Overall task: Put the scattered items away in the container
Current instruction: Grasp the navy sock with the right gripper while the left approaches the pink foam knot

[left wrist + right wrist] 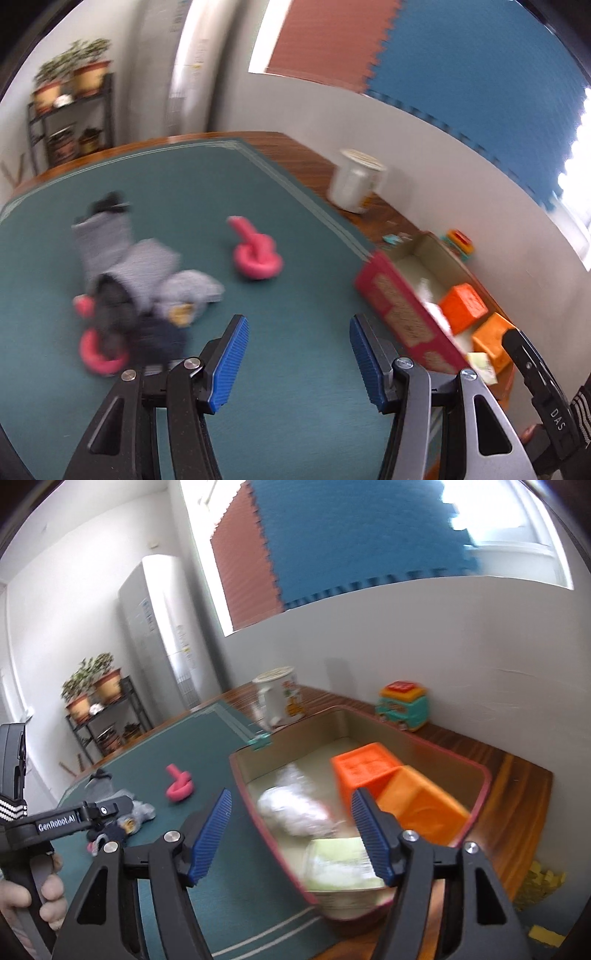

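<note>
My left gripper (297, 354) is open and empty above the green mat (280, 406). Ahead to the left lies a grey stuffed toy (136, 273) over a pink ring (99, 356); a second pink ring toy (256, 254) lies further out. The red-rimmed box (406, 317) is to the right. My right gripper (291, 830) is open and empty over the box (476, 805), which holds two orange blocks (391, 786), a white crumpled bag (295, 805) and a pale green packet (340, 864). The pink ring toy (179, 784) and stuffed toy (125, 812) lie on the mat left of it.
A white mug (280, 698) and a colourful toy bus (404, 705) stand on the wooden table by the wall. Yellow scraps (539, 886) lie at the right edge. A shelf with potted plants (96, 698) stands beyond the table.
</note>
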Action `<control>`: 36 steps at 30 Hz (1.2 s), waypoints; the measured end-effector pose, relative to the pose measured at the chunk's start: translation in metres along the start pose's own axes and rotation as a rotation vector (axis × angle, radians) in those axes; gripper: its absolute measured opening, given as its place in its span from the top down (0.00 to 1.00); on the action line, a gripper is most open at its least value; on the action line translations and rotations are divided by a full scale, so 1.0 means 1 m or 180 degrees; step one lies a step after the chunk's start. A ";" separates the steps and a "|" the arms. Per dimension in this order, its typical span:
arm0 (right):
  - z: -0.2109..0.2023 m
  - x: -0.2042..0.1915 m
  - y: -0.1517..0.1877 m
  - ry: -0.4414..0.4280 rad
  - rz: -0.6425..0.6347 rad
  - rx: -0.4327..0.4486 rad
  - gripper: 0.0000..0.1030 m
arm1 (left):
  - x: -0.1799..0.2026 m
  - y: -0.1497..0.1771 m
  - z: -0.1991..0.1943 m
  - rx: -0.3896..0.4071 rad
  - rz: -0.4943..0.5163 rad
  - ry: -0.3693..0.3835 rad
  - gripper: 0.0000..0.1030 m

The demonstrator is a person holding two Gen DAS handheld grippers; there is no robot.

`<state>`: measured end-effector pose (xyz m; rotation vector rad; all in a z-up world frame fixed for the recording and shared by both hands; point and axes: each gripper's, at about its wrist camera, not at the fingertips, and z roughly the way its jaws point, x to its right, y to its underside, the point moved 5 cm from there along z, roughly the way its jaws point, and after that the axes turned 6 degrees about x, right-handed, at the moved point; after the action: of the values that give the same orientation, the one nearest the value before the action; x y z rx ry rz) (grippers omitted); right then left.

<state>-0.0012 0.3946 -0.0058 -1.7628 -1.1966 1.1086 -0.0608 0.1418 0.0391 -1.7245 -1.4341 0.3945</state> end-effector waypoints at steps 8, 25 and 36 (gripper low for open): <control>0.016 -0.047 0.013 -0.0212 -0.0170 -0.0216 0.30 | -0.107 -0.004 -0.028 0.0118 -0.0444 -0.0522 0.43; 0.069 -0.200 0.052 -0.1055 -0.0737 -0.0854 0.24 | -0.186 0.024 -0.025 -0.0116 -0.0886 -0.0744 0.43; 0.128 -0.231 0.093 -0.1096 -0.0846 -0.1385 0.24 | -0.193 0.030 -0.023 -0.0164 -0.1005 -0.0772 0.43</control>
<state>-0.1346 0.1597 -0.0778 -1.6880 -1.9420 1.0749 -0.0819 -0.0446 -0.0206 -1.4927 -1.8732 0.4060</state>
